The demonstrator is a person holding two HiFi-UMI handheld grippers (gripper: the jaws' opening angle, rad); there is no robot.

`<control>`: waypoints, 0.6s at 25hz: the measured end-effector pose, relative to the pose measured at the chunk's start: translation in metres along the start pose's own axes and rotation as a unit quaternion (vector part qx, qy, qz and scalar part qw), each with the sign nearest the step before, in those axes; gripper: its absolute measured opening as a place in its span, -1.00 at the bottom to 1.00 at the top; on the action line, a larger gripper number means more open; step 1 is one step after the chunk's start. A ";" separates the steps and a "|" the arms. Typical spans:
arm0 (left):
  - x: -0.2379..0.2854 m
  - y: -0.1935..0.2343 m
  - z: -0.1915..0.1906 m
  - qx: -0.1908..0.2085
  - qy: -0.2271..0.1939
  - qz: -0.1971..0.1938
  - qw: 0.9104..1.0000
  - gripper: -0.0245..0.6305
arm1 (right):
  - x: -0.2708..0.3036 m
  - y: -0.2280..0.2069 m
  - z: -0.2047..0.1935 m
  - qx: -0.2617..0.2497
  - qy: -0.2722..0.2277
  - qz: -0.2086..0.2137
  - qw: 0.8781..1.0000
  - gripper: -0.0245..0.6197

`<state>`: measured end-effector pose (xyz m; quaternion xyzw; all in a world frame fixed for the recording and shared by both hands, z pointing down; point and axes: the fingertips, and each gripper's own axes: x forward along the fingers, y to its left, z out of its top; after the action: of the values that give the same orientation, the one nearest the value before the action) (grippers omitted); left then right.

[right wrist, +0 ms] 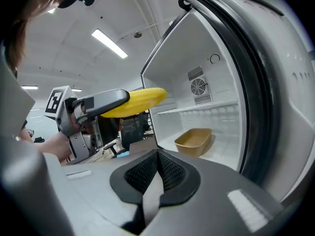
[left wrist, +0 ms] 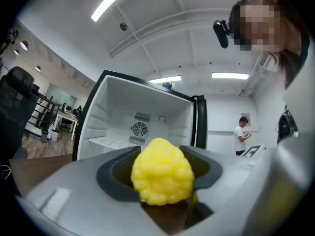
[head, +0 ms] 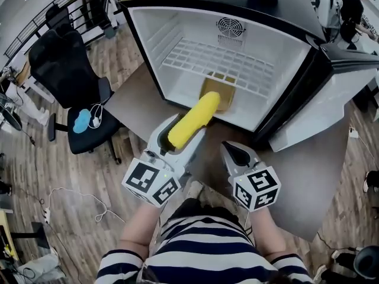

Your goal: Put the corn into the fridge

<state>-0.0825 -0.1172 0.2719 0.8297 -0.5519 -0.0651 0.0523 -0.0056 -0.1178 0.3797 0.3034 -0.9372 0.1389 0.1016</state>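
- The fridge [head: 160, 34] stands open on the far side. It is a boxy cabinet with a black shell and smooth white plastic walls, and its door [head: 331, 111] is swung wide to the right.
- The table [head: 136, 102] beneath it is a flat brown board.
- A white wire shelf [head: 207, 61], a grid of thin bars, spans the cavity.
- The left gripper [head: 183, 136], grey hard plastic with dark pads, is clamped on the corn [head: 198, 114] and points it at the opening.
- The right gripper [right wrist: 156, 173] sits near right, its ribbed jaws pressed together on nothing.
- A shallow tan tray [right wrist: 191, 148] (matte, perhaps paper pulp) sits on the fridge floor below the shelf.
- The corn is a bright yellow cob, long, rounded and knobbly with kernels. Its tip is at the fridge's threshold and it is not yet inside, so the carry looks nearly done. The next move calls for a forward reach under the shelf, a lowering, then parting the jaws. A round cob may roll on smooth plastic, so the tray looks the safer landing.
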 end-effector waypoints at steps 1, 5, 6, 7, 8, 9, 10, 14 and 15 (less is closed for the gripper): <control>0.007 0.001 0.001 0.004 0.002 -0.007 1.000 -0.93 | 0.003 -0.004 0.001 0.003 0.000 -0.007 1.000 -0.95; 0.035 0.002 0.002 0.025 0.013 -0.033 0.999 -0.93 | 0.007 -0.017 0.003 0.013 0.000 -0.034 0.999 -0.95; 0.042 0.003 0.002 0.027 0.016 -0.039 0.999 -0.93 | 0.008 -0.020 0.004 0.015 -0.001 -0.041 0.999 -0.95; 0.048 0.005 0.001 0.025 0.019 -0.045 0.998 -0.93 | 0.010 -0.023 0.005 0.017 -0.001 -0.048 0.999 -0.95; 0.055 0.008 0.000 0.023 0.022 -0.050 0.998 -0.93 | 0.012 -0.026 0.006 0.018 -0.002 -0.056 0.998 -0.95; 0.061 0.010 -0.001 0.021 0.025 -0.055 0.998 -0.93 | 0.014 -0.028 0.006 0.019 -0.002 -0.063 0.998 -0.95; 0.066 0.012 -0.002 0.020 0.029 -0.058 0.998 -0.93 | 0.015 -0.031 0.006 0.022 -0.002 -0.070 0.997 -0.95; 0.086 0.019 -0.003 0.039 0.036 -0.064 0.997 -0.93 | 0.017 -0.042 0.001 0.032 0.001 -0.090 0.995 -0.95; 0.090 0.020 -0.003 0.047 0.037 -0.066 0.996 -0.93 | 0.018 -0.045 0.000 0.034 0.001 -0.095 0.995 -0.95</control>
<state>-0.0659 -0.2079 0.2731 0.8676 -0.4963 -0.0114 0.0295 0.0070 -0.1625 0.3939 0.3945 -0.8986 0.1609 0.1046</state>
